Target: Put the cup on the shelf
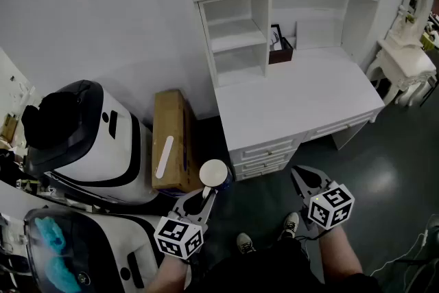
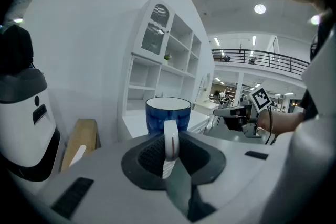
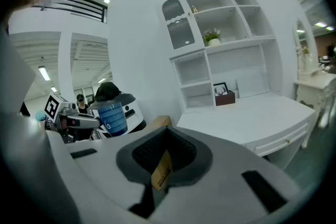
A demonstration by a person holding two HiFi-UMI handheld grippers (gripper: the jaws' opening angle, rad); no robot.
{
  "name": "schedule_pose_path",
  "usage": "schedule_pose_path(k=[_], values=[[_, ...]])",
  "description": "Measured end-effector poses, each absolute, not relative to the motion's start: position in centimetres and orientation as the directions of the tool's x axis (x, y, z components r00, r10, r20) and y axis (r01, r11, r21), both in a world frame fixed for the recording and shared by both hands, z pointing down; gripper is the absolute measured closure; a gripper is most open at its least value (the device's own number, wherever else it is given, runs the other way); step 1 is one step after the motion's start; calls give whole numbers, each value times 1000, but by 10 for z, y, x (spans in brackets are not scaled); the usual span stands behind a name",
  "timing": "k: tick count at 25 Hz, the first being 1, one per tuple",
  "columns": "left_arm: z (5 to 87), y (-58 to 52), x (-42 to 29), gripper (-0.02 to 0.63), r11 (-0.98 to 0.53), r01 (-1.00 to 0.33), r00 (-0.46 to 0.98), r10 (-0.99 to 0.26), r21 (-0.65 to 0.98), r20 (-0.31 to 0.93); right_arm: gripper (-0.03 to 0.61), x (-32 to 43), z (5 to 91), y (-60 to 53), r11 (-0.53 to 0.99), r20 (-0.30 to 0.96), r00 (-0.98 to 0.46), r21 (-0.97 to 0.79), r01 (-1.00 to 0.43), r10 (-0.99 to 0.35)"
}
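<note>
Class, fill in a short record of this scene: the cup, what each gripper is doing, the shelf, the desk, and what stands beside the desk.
Cup: blue cup, white inside, upright, carried in the air
Left gripper: shut on the cup's white handle
Right gripper: shut on a small tan tag
Shelf: white shelf unit on the desk; the cup is not on it yet
Desk: white desk, drawers in front
Beside the desk: cardboard box, white machine

White shelf unit [image 1: 233, 31], white desk [image 1: 295, 103], pale wall [image 1: 103, 10], dark floor [image 1: 384, 175]
</note>
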State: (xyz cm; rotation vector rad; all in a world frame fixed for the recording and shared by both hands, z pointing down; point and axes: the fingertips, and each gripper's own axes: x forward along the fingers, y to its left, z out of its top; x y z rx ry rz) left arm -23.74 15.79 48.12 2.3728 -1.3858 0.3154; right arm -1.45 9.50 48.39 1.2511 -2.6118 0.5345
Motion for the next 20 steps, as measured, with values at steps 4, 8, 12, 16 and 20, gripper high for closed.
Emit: schedule_pose_path(k=[4, 8, 12, 16, 20], values=[[480, 161, -235, 557, -447, -871, 491, -787, 205, 372, 575, -13, 483, 99, 581, 326, -625, -234, -780, -709], [479, 164, -233, 557, -452, -868, 496, -785, 206, 371, 575, -11, 482, 104, 580, 327, -625, -235, -780, -709], [477, 166, -231, 557, -460, -864, 504, -783, 206, 365, 575, -12, 481, 109, 578, 321, -627, -242, -779, -710], [477, 167, -230, 557, -466, -861, 509, -780, 204, 363, 574, -13, 481, 110, 578, 319, -629, -247, -778, -709], [478, 168, -230, 557, -469, -859, 511, -778, 205, 366, 574, -15, 481, 110, 577, 318, -630, -251, -777, -709]])
